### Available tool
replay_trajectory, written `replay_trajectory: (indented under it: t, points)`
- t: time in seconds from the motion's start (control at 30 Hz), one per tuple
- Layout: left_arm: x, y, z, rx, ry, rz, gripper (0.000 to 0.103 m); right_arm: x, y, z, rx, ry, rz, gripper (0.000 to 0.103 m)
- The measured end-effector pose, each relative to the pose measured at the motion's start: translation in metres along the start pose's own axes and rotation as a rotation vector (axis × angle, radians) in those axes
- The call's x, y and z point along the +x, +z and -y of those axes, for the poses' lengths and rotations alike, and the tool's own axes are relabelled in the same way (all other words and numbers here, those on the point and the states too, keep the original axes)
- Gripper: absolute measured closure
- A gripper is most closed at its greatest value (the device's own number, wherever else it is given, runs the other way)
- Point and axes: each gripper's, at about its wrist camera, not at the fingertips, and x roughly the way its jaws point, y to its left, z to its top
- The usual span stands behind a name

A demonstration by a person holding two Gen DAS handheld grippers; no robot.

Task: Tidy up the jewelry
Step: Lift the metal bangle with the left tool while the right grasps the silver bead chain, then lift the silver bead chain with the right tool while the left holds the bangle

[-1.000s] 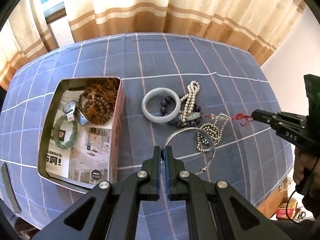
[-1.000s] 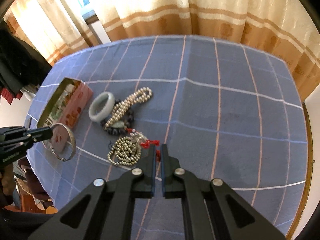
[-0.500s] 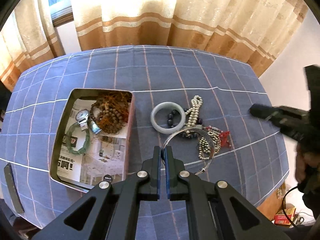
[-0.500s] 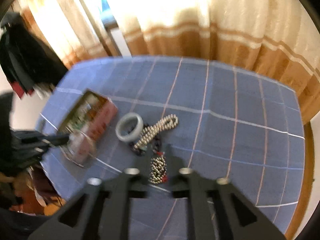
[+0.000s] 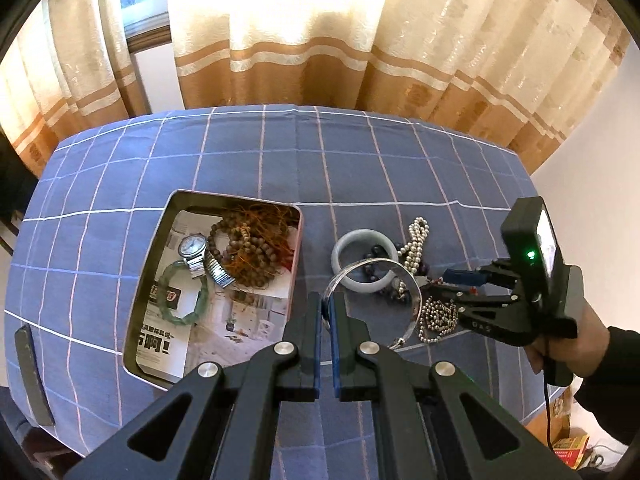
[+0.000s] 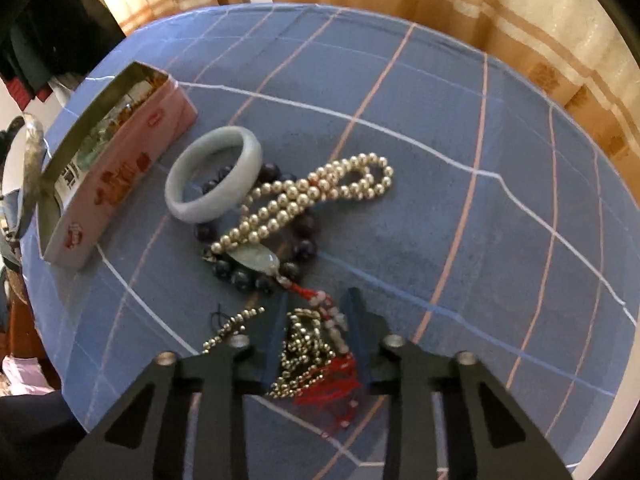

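My left gripper [image 5: 327,304] is shut on a thin silver bangle [image 5: 416,300] and holds it above the cloth, just right of the open pink tin [image 5: 298,264]. The bangle also shows at the left edge of the right wrist view [image 6: 32,156]. The tin [image 6: 120,168] holds a watch [image 5: 192,248], a green bracelet [image 5: 182,316] and brown beads [image 5: 248,248]. My right gripper [image 6: 316,312] is open, its fingers either side of a small-bead silver chain [image 6: 304,348] with a red tassel [image 6: 340,392]. A pale jade bangle [image 6: 212,172], a pearl necklace [image 6: 312,196] and dark beads [image 6: 248,276] lie beyond.
A blue checked cloth [image 5: 360,168] covers the round table. Curtains [image 5: 304,32] hang behind it. A dark flat strip [image 5: 32,376] lies near the left table edge. The table edge drops off close at the right front [image 5: 532,412].
My right gripper has opened and dropped low over the chain and red tassel. My left gripper has lifted and pulled back, still holding the silver bangle.
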Motion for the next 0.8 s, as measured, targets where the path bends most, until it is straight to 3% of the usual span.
replay_trajectory:
  t: [0.03, 0.07, 0.2, 0.47, 0.8]
  points:
    - [0.000, 0.001, -0.001, -0.002, 0.001, 0.000, 0.100, 0.000, 0.000, 0.001, 0.004, 0.010, -0.004, 0.091]
    - [0.000, 0.001, -0.001, -0.003, 0.003, 0.000, 0.100, 0.000, 0.001, 0.002, 0.006, 0.019, -0.008, 0.092]
    - [-0.003, 0.004, -0.005, -0.009, 0.012, 0.005, 0.100, -0.020, 0.003, -0.001, 0.008, 0.059, 0.025, 0.093]
    - [-0.012, 0.010, -0.017, -0.023, 0.031, 0.025, 0.100, -0.100, 0.014, -0.013, -0.001, 0.082, 0.171, 0.093]
    - [-0.018, 0.017, -0.032, -0.046, 0.033, 0.046, 0.100, -0.131, 0.029, -0.018, 0.027, 0.125, 0.229, 0.093]
